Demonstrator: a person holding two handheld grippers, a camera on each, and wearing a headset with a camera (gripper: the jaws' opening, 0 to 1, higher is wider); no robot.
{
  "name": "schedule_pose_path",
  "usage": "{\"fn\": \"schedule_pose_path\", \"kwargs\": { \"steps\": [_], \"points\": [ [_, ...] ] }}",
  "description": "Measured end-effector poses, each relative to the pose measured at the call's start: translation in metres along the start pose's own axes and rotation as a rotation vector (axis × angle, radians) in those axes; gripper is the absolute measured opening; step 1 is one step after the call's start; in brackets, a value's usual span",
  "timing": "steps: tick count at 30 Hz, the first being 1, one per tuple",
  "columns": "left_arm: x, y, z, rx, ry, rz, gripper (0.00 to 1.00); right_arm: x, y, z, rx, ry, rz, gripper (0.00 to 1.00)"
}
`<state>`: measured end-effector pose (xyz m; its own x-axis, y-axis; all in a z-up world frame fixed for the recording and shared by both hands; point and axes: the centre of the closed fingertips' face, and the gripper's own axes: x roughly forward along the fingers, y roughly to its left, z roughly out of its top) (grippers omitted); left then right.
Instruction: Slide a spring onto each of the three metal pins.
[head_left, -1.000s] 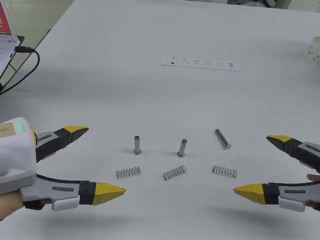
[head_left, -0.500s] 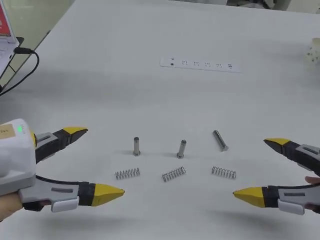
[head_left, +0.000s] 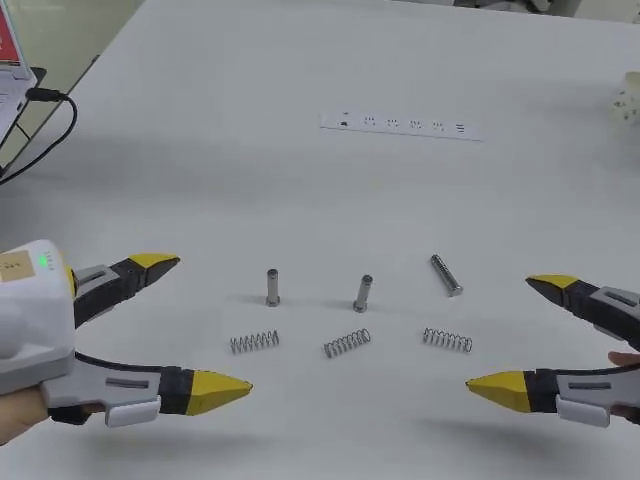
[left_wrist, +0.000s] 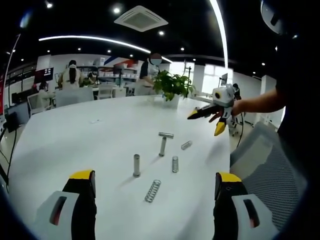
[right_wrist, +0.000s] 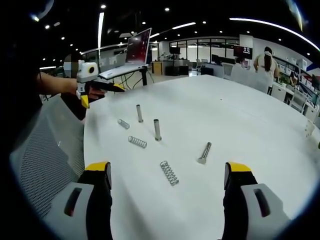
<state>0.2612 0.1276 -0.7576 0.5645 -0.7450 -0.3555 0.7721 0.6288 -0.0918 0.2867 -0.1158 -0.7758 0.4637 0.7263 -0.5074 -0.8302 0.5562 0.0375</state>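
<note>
Three metal pins stand in a row on the white table: the left pin (head_left: 272, 286) and the middle pin (head_left: 364, 293) are upright, and the right pin (head_left: 445, 275) lies on its side. In front of each lies a spring: left (head_left: 254, 342), middle (head_left: 347, 343), right (head_left: 447, 340). My left gripper (head_left: 214, 322) is open, to the left of the row and apart from it. My right gripper (head_left: 497, 332) is open on the right, holding nothing. The left gripper view shows the nearest pin (left_wrist: 136, 165) and spring (left_wrist: 153, 190). In the right gripper view the lying pin (right_wrist: 204, 153) and a spring (right_wrist: 169, 172) are closest.
A white power strip (head_left: 400, 126) lies further back on the table. A laptop with a black cable (head_left: 45, 100) sits at the far left edge. A small white object (head_left: 628, 100) is at the right edge. A potted plant (left_wrist: 172, 85) stands at the table's far end.
</note>
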Motion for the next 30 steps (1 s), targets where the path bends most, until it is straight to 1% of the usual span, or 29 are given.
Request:
{"fn": "schedule_pose_path", "kwargs": {
  "steps": [3, 5, 11, 17, 21, 24, 30],
  "points": [
    [-0.001, 0.003, 0.000, -0.004, 0.000, 0.006, 0.97, 0.000, 0.000, -0.001, 0.000, 0.003, 0.000, 0.94],
    [-0.001, 0.004, -0.002, -0.005, 0.008, 0.010, 0.97, 0.000, 0.001, -0.001, 0.000, 0.004, 0.001, 0.94],
    [-0.001, 0.002, -0.001, -0.007, 0.006, 0.006, 0.96, 0.001, 0.003, -0.002, 0.002, 0.014, 0.007, 0.93],
    [-0.001, 0.002, -0.004, -0.008, 0.014, 0.004, 0.96, 0.005, 0.004, 0.000, 0.003, 0.017, 0.016, 0.91],
    [-0.003, 0.002, -0.005, -0.012, 0.015, 0.007, 0.96, 0.008, 0.001, 0.004, -0.001, 0.024, 0.017, 0.88],
    [-0.005, 0.002, -0.006, -0.015, 0.016, 0.009, 0.96, 0.012, 0.000, 0.006, 0.010, 0.030, 0.034, 0.85],
    [-0.005, 0.002, -0.007, -0.016, 0.020, 0.006, 0.95, 0.018, -0.005, 0.011, -0.005, 0.051, 0.042, 0.81]
  ]
}}
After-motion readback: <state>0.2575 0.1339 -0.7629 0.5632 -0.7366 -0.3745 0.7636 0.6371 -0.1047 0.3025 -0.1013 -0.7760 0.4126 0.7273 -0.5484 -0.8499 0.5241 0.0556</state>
